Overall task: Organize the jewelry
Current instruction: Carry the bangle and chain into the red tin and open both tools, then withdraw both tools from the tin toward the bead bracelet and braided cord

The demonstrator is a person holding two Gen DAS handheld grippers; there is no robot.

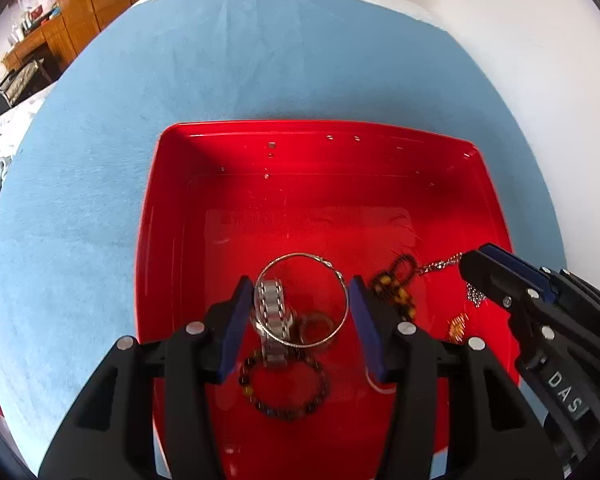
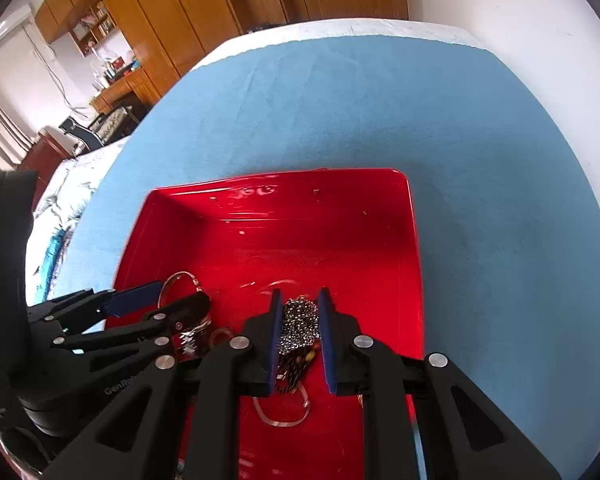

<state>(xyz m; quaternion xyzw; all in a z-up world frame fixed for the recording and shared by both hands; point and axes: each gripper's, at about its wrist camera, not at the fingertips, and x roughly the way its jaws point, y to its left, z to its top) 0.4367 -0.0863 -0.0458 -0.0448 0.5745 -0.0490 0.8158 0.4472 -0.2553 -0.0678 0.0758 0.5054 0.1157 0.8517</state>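
A red tray (image 1: 300, 126) sits on a blue cloth. My left gripper (image 1: 300, 292) hangs over its near part, shut on a thin silver bangle (image 1: 342, 280) that spans from pad to pad. A silver link watch band (image 1: 272, 308) hangs by the left pad, inside the bangle. My right gripper (image 2: 300, 294) is shut on a bunch of silver chain (image 2: 298, 326); the left wrist view shows it (image 1: 470, 264) at the right with the chain (image 1: 440, 266) dangling. Below lie a dark beaded bracelet (image 1: 284, 384), amber and black beads (image 1: 392, 284) and a small gold piece (image 1: 458, 326).
The blue cloth (image 1: 140, 160) covers a white bed around the tray (image 2: 416, 240). A clear bangle (image 2: 284, 412) lies on the tray floor under the right gripper. The left gripper (image 2: 180, 296) is close by on the left. Wooden cupboards (image 2: 180, 20) and a desk stand beyond the bed.
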